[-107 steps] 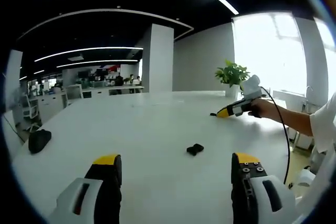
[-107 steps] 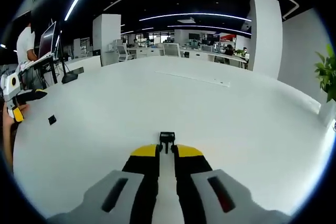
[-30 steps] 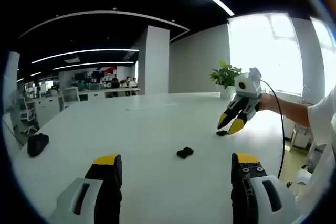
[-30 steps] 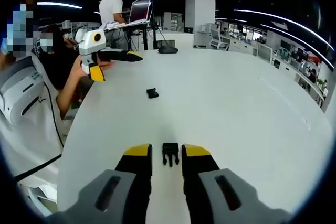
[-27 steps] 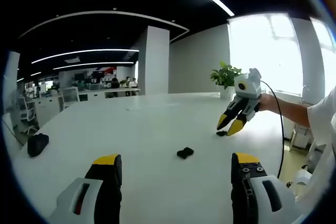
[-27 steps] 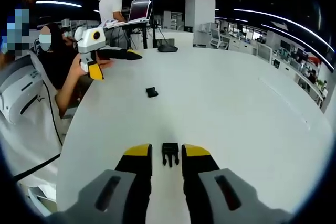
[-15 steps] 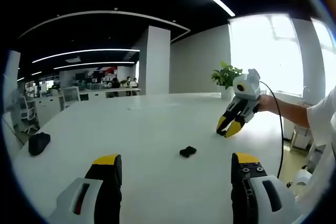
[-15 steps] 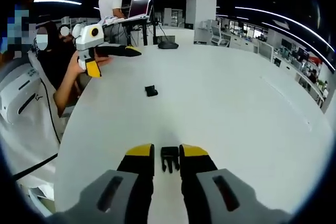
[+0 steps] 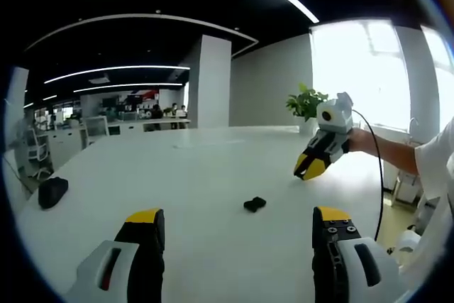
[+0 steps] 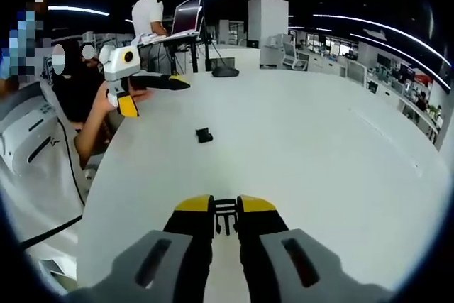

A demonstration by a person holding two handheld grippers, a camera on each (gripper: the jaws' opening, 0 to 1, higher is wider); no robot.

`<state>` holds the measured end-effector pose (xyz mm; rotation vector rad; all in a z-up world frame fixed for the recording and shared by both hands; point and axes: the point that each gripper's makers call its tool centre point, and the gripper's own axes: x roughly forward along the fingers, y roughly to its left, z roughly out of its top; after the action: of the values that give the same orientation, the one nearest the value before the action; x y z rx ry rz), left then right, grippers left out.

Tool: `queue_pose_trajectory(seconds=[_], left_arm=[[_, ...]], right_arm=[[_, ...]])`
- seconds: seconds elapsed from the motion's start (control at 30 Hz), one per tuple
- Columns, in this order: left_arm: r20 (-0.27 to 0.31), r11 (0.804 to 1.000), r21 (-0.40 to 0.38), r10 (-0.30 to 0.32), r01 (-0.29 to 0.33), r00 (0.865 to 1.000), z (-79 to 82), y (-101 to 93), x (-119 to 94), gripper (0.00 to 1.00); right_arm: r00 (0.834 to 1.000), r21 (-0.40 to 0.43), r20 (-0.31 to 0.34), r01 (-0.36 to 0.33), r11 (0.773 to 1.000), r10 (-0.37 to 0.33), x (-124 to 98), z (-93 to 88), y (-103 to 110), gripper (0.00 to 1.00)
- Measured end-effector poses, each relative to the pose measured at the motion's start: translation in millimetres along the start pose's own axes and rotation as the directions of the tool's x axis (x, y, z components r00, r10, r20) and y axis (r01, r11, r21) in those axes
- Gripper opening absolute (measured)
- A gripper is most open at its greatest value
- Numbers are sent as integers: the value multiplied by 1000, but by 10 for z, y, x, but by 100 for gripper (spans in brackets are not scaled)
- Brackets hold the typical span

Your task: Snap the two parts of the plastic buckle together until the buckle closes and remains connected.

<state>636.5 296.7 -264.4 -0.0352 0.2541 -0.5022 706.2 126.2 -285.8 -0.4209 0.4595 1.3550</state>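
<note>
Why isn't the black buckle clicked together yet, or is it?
Not yet. One buckle piece lies alone on the white table, apart from the pronged piece, which the right gripper has its jaws closed around.

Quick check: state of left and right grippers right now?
Left gripper: open, holding nothing.
Right gripper: jaws closed on a black buckle part. The other buckle part lies apart on the table.

Right gripper [image 10: 225, 211] closed on pronged buckle part [image 10: 225, 216], second buckle part [image 10: 204, 135] well apart on white table [image 10: 319, 154], left gripper [image 10: 152, 94] beyond, wide-jawed
</note>
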Motion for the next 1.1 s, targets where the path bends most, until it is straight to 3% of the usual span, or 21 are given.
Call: queue_pose_trajectory(seconds=[0.27, 0.47, 0.57, 0.6, 0.9, 1.03, 1.1], left_arm=[[-4, 1000, 0, 0, 0, 1000, -15, -11, -7, 88], [-4, 1000, 3, -2, 2, 1000, -14, -22, -14, 88], [-2, 1000, 1, 0, 0, 1000, -10, -21, -19, 88], [-1, 1000, 1, 1, -1, 1000, -10, -23, -20, 88], [-2, 1000, 4, -2, 2, 1000, -10, -44, -21, 88], [-3, 1000, 1, -5, 5, 1000, -20, -54, -10, 88], [-5, 1000, 2, -9, 9, 1000, -23, -67, -3, 88]], right_arm=[[987, 31, 159, -18, 999, 13, 4, 188, 14, 11], [963, 66, 268, -30, 997, 11, -17, 300, 0, 11], [944, 83, 329, -29, 996, 0, -41, 378, -16, 11], [928, 95, 373, -33, 995, -5, -66, 429, -25, 11], [872, 68, 489, -34, 997, -4, -181, 567, -9, 11], [820, 60, 572, -58, 997, 14, -283, 703, 33, 11], [808, 59, 589, -66, 996, 19, -311, 731, 40, 11]])
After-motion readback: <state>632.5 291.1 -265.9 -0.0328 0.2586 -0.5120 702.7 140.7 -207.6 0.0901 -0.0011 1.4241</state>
